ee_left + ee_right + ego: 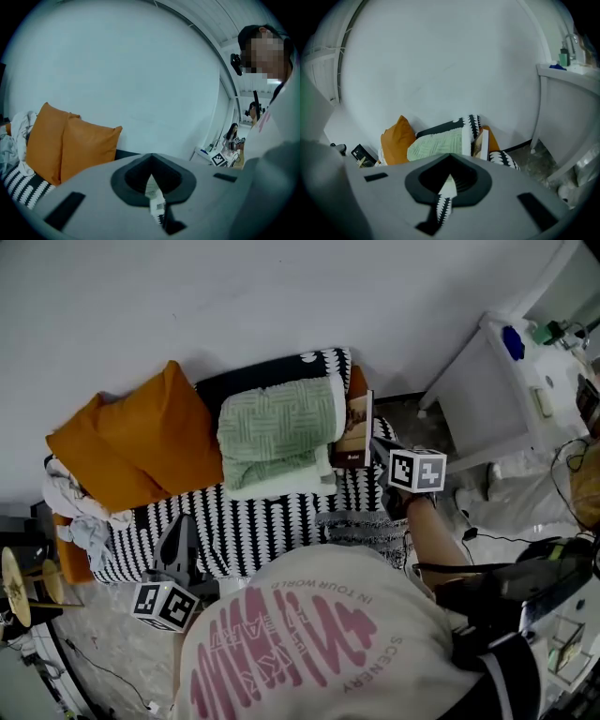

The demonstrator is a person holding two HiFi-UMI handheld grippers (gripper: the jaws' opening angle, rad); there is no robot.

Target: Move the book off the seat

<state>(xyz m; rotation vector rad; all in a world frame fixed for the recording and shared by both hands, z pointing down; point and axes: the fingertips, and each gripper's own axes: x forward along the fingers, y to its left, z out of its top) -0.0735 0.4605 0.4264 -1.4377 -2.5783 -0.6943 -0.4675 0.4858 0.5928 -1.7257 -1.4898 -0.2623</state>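
Looking down past our own chest, we see the book (354,432) standing on edge at the right end of the seat (262,521), one cover facing outward and the other side against a folded green blanket (279,432). Our right gripper (382,454) sits just beside the book, its fingers together with nothing between them. We cannot tell whether it touches the book. In the right gripper view the book shows upright beyond the tips. Our left gripper (178,535) hangs at the front edge of the seat's black-and-white cover, well apart from the book, fingers likewise closed and empty. Two orange cushions (141,442) lean at the left end, beside a heap of pale cloth (75,507).
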